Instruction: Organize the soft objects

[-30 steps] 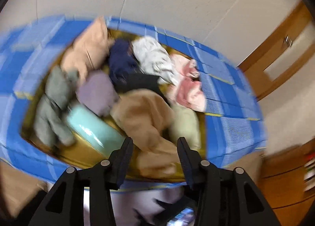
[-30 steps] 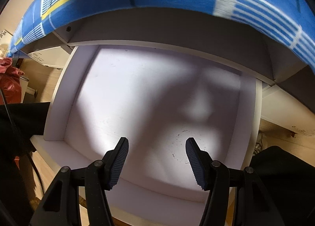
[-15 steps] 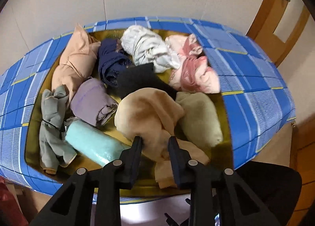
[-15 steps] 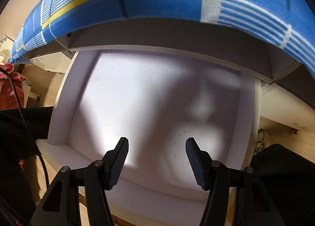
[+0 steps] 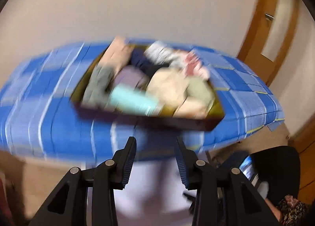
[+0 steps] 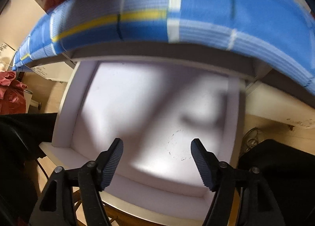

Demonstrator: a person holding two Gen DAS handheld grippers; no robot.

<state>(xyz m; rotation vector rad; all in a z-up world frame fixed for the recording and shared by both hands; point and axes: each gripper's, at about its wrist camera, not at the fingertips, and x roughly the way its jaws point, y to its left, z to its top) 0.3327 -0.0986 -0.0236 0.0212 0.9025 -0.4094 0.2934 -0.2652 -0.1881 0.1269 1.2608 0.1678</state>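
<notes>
Left gripper [image 5: 155, 159] empty, jaws opening, off the counter's [image 5: 49, 119] near edge. Tray [image 5: 149, 120] of soft rolls beyond it, mid-counter; teal roll [image 5: 130, 100] nearest, long axis crosswise. Right gripper [image 6: 157, 159] opening, empty, over the white drawer [image 6: 65, 112] below. Left is nearer.

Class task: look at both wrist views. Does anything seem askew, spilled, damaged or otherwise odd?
Nothing is spilled or damaged. The soft items lie jumbled, overlapping in the tray on the blue checked cloth, while the white drawer below holds nothing visible. Blur hides finer detail.
</notes>
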